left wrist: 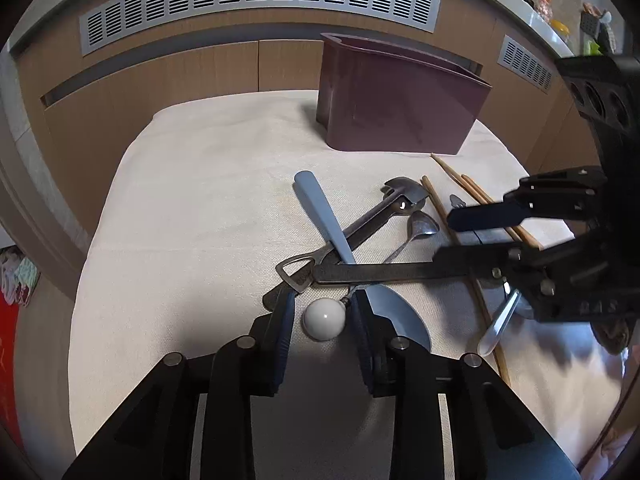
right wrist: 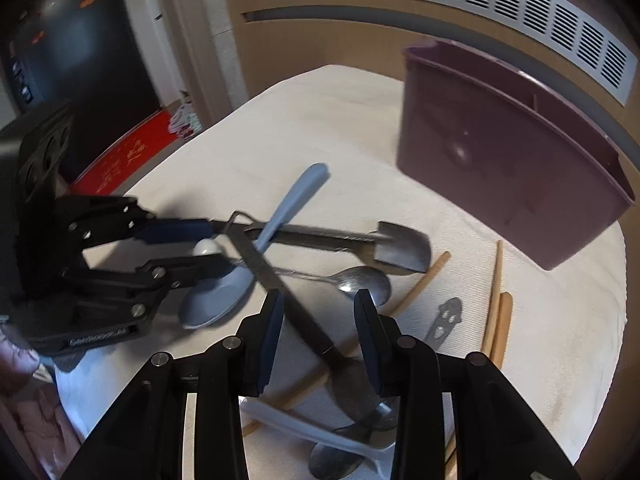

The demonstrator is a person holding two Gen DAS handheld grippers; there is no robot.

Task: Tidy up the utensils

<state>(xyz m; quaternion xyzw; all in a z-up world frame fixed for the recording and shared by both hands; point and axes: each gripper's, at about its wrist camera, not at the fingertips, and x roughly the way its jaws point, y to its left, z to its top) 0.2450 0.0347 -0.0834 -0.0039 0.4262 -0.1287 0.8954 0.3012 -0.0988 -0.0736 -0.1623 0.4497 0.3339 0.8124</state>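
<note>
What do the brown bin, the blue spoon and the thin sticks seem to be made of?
Bin: probably plastic, smooth with a soft sheen and thin moulded walls.
Blue spoon: probably matte plastic or melamine; even colour, no metallic glint.
Sticks: apparently wood or bamboo chopsticks, tan and dull.

Indoor light, moderate, soft, falling on the white cloth (left wrist: pixel 192 200), which reads bright but not blown out. Dark shadow pools on the cloth just under the left gripper (left wrist: pixel 322 304); softer mottled shadows at the cloth's near right edge. Small specular glints on the metal ladle (left wrist: pixel 402 204) and white ball (left wrist: pixel 323 319). Left wrist view sharp. Right wrist view motion-blurred, smeared around the maroon bin (right wrist: pixel 508 168) and the utensils beside it. Heavy fisheye bending of the vent grille (left wrist: pixel 256 4), black vignette in the corners.
</note>
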